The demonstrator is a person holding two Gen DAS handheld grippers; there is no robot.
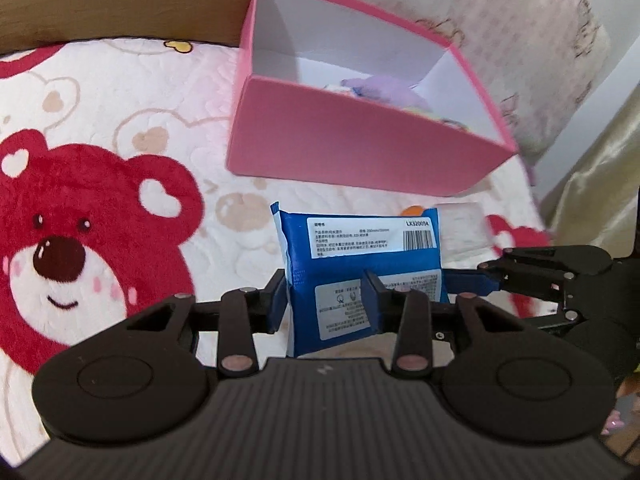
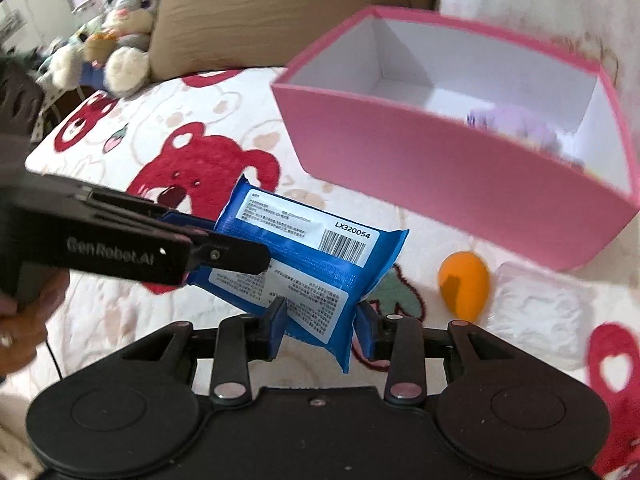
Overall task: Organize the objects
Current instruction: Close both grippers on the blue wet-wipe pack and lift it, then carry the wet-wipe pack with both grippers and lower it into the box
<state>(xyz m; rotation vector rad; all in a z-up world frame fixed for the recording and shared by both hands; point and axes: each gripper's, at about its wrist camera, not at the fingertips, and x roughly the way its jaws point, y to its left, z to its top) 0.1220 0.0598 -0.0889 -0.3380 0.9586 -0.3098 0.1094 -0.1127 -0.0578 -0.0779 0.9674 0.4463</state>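
wipes (image 1: 360, 264) sit pinched in both my left gripper (image 1: 326, 306) and right gripper (image 2: 320, 326), steadied for the pink box (image 1: 360, 144) at upper right.

The left gripper (image 1: 326, 300) is matte black plastic with a ribbed housing along the bottom of the frame, two round discs at lower left and right, and linkage arms pinned with pinkish-silver rivets. Its fingers end in blue pads (image 1: 372, 304). The right gripper (image 2: 320, 322) has the same build, with a small screw at the centre of its housing. At the left of the right wrist view, white lettering "GenRobot.AI" marks the left gripper's side; a bare-skinned hand (image 2: 20, 320) and thin black cable (image 2: 54, 360) show below it.
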